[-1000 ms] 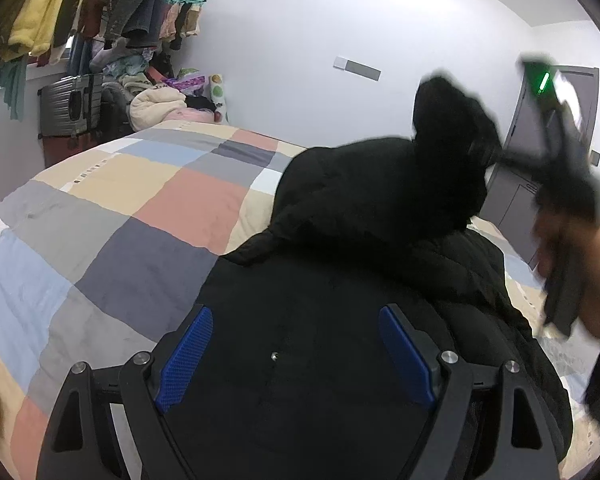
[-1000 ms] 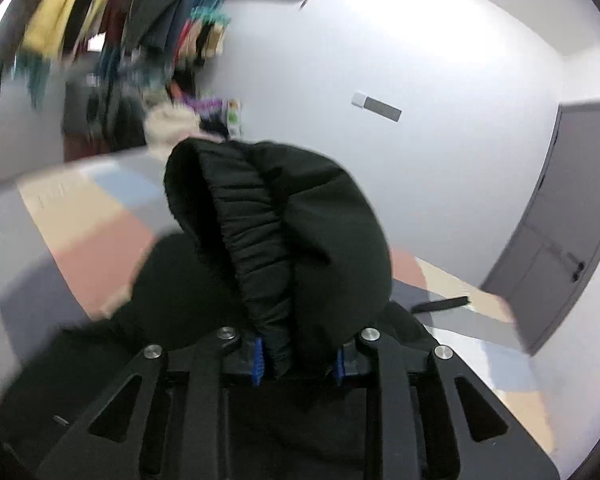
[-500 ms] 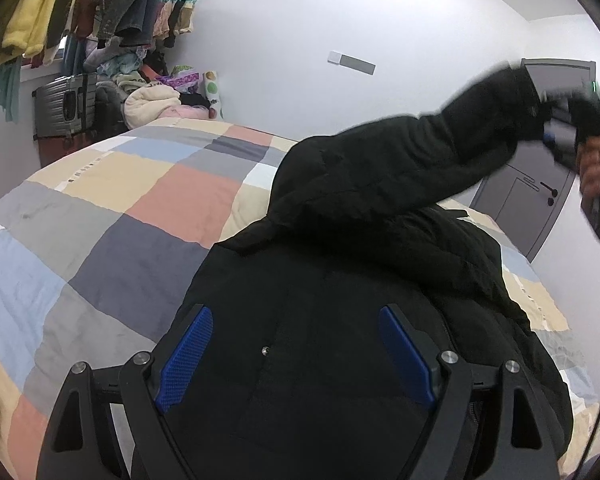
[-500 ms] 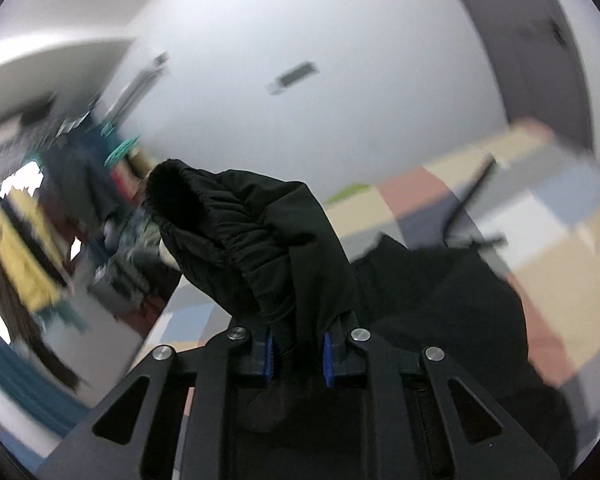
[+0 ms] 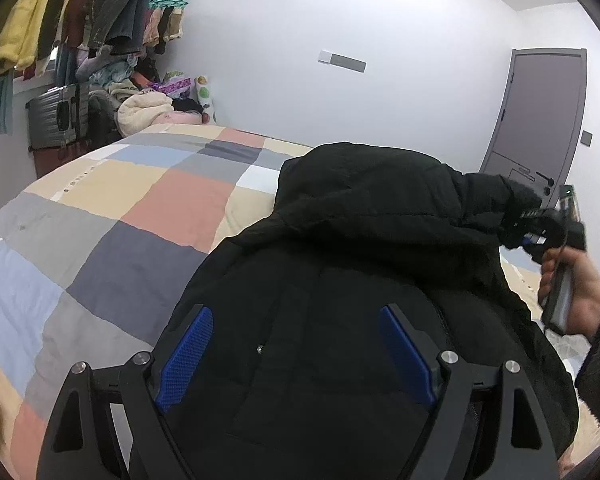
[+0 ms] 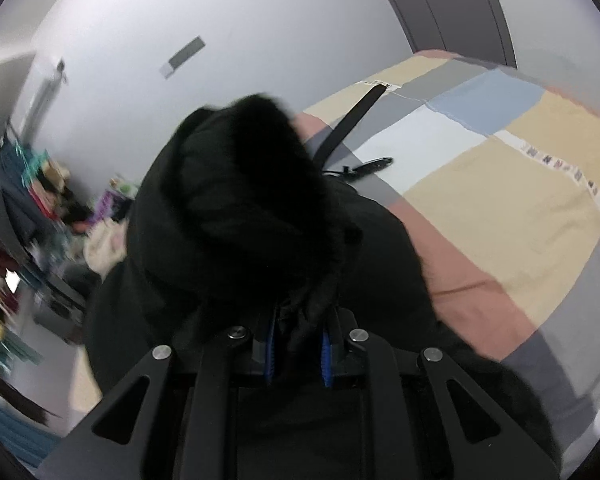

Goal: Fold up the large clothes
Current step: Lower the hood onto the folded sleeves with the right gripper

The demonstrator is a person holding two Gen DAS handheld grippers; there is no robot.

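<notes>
A large black padded jacket (image 5: 340, 280) lies on a checked bedspread (image 5: 140, 216). My left gripper (image 5: 296, 352) is open and hovers just above the jacket's body, its blue pads wide apart. My right gripper (image 6: 298, 354) is shut on the jacket's sleeve cuff (image 6: 256, 184) and holds the sleeve out low to the right; it also shows in the left wrist view (image 5: 528, 228), held by a hand. The cuff bunches up in front of the right wrist camera.
The bedspread (image 6: 500, 208) spreads out on both sides of the jacket. A black strap (image 6: 352, 120) lies on the bed beyond the jacket. Hanging clothes (image 5: 80, 12), a grey suitcase (image 5: 56, 116) and a clothes pile stand at the far left. A grey door (image 5: 540, 120) is at the right.
My right gripper has swung the sleeve from high above the jacket out to the right and down. My left gripper has stayed open over the jacket.
</notes>
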